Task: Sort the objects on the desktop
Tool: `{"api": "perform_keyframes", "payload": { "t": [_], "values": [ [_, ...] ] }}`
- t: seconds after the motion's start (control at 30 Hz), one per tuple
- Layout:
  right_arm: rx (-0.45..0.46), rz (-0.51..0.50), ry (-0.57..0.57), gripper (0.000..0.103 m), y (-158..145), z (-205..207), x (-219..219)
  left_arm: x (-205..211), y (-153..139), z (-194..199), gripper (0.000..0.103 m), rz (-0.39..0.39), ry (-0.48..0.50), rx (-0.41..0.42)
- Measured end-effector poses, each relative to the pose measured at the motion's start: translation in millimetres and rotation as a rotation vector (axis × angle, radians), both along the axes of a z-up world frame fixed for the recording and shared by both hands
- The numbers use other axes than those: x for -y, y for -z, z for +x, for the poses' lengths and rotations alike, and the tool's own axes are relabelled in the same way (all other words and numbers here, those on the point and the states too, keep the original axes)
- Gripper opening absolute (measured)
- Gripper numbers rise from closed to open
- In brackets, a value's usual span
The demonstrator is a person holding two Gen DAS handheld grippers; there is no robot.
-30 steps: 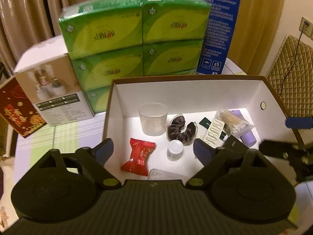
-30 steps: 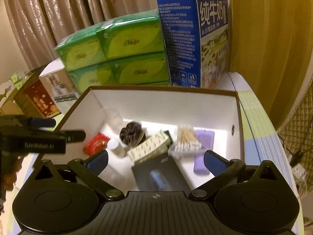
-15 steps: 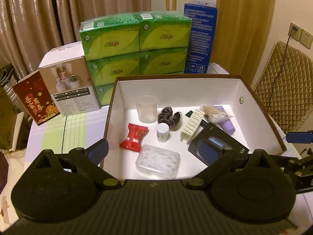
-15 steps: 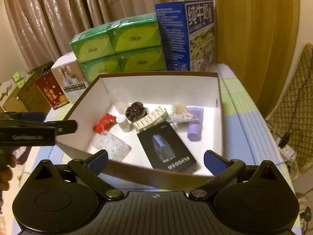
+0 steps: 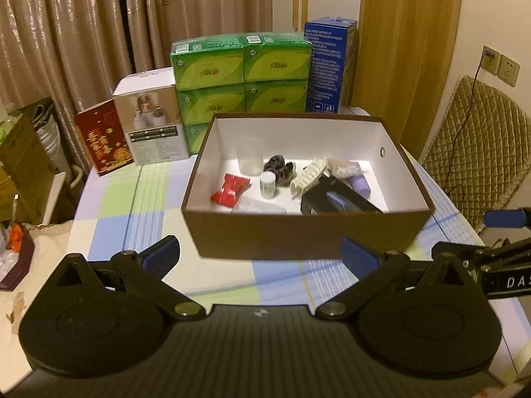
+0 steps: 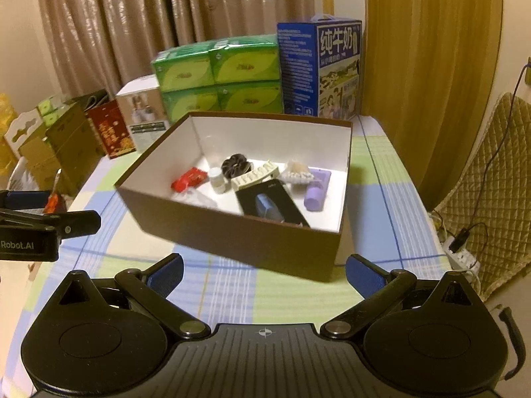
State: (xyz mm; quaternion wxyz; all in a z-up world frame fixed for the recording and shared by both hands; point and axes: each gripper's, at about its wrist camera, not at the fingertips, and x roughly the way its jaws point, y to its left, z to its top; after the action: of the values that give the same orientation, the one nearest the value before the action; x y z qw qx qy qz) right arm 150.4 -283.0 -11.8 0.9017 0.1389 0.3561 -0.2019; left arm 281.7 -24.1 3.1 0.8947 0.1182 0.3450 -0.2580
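Pulled back from the box (image 5: 308, 232) since a second ago, both: left gripper (image 5: 260, 255) and right gripper (image 6: 264, 273) spread wide, empty, above the checked tablecloth (image 5: 149, 199).

Before my tongs sits the box (image 5: 308, 232), brown outside, white inside. In it I see a red packet (image 5: 230, 189), a dark scrunchie (image 5: 279, 168) and a lilac tube (image 6: 316, 192). Behind it stand green packs (image 5: 241, 76). Under it lies a blue-green-white checked cloth (image 5: 139, 205).
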Motion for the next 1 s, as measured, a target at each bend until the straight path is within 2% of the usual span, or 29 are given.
{"api": "perform_keyframes", "payload": {
  "t": [0.3, 0.5, 1.0],
  "values": [
    [0.028, 0.046, -0.058, 0.101, -10, -43, -27, -22, -7, -66, 0.102, 0.006, -0.032, 0.008],
    [0.023, 0.031, -0.08, 0.101, -11, -67, -42, -33, -9, -100, 0.102, 0.008, -0.042, 0.001],
    [0.017, 0.014, -0.081, 0.101, -10, -116, -68, -47, -4, -158, 0.102, 0.031, -0.06, -0.018]
  ]
}}
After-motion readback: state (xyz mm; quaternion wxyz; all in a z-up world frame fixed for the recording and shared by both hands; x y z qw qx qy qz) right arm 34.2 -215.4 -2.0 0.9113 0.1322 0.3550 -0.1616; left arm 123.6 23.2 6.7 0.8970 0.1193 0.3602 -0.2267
